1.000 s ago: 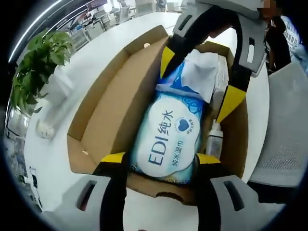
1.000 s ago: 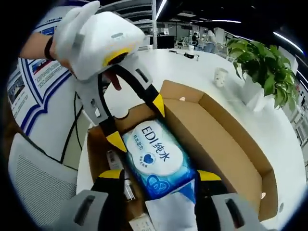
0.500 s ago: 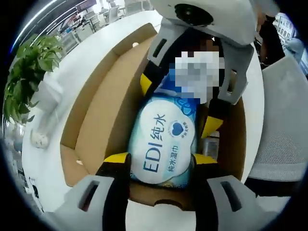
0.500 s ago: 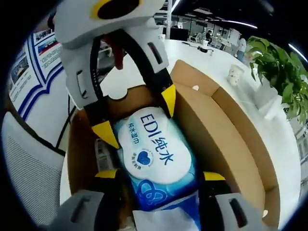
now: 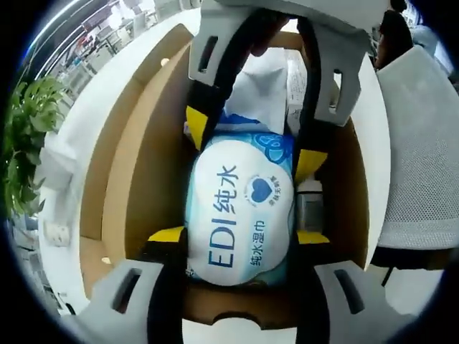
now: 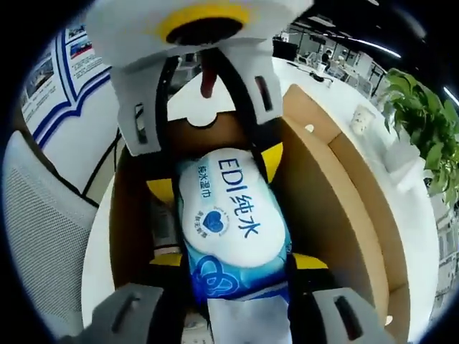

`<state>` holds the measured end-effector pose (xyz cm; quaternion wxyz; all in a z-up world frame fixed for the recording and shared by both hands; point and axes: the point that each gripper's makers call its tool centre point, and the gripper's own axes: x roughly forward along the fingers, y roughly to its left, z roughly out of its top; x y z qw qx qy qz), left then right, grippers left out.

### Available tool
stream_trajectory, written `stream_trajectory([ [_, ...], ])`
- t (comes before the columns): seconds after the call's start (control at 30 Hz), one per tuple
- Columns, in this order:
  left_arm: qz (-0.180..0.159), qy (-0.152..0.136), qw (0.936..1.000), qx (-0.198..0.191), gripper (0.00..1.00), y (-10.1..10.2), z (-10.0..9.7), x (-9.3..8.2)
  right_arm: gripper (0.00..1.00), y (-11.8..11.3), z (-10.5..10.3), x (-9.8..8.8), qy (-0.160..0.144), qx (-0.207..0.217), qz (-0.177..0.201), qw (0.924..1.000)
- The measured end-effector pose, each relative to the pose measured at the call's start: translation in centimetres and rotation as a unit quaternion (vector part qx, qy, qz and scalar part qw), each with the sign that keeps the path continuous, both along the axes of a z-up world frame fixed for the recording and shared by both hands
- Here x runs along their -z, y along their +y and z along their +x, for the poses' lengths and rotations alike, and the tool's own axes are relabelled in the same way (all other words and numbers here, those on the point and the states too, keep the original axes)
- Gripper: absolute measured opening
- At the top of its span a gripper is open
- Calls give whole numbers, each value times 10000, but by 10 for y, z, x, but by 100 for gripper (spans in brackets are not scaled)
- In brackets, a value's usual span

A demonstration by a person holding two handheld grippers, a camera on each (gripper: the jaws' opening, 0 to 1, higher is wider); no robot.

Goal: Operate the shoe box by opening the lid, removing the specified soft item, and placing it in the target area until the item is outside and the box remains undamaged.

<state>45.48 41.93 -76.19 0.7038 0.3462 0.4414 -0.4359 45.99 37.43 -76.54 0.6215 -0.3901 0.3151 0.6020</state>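
Plant (image 5: 25, 136) with green leaves stands at the far left of the left gripper view, on the white table (image 5: 107, 93), well apart from the box contents. Next to the right comes the shoe box (image 5: 147, 158), brown cardboard, lid off or folded back, its left wall and floor bare. Centre of the box holds the wet-wipes pack (image 5: 240, 211), blue and white, lying flat with its printed label up. The left gripper (image 5: 240, 236) straddles the near end of the pack, one yellow-tipped jaw on each side, pressed against it; the pack is grasped. The right gripper (image 5: 251, 140) enters from the far side and brackets the far end of the same pack in the same way. A folded white cloth or paper (image 5: 262, 86) lies beyond the pack, between the right gripper's jaws. A small bottle (image 5: 310, 204) is wedged between the pack and the right wall of the box. A grey mesh chair (image 5: 416, 158) stands at the far right, beside the table.

Right gripper view: chair (image 6: 36, 236), box (image 6: 330, 208), pack (image 6: 233, 218) clasped by both the right gripper (image 6: 233, 261) and the left gripper (image 6: 211, 168), paper cup (image 6: 362, 118) and plant (image 6: 423, 122) on the table.
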Motion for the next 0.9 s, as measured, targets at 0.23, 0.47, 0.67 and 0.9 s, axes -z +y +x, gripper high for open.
stream_trajectory([
  [0.23,41,52,9998,207,60,-3,2,7,58,5,6,7,132,-104,-45,9998],
  [0.47,-230,46,9995,212,60,-2,3,9,60,11,5,12,411,-354,-79,9985],
  [0.67,-194,-3,9991,367,61,-7,4,12,60,14,4,17,472,-520,-217,9973],
  [0.9,-311,84,9983,486,62,-10,8,18,62,18,4,18,571,-537,-188,9967],
])
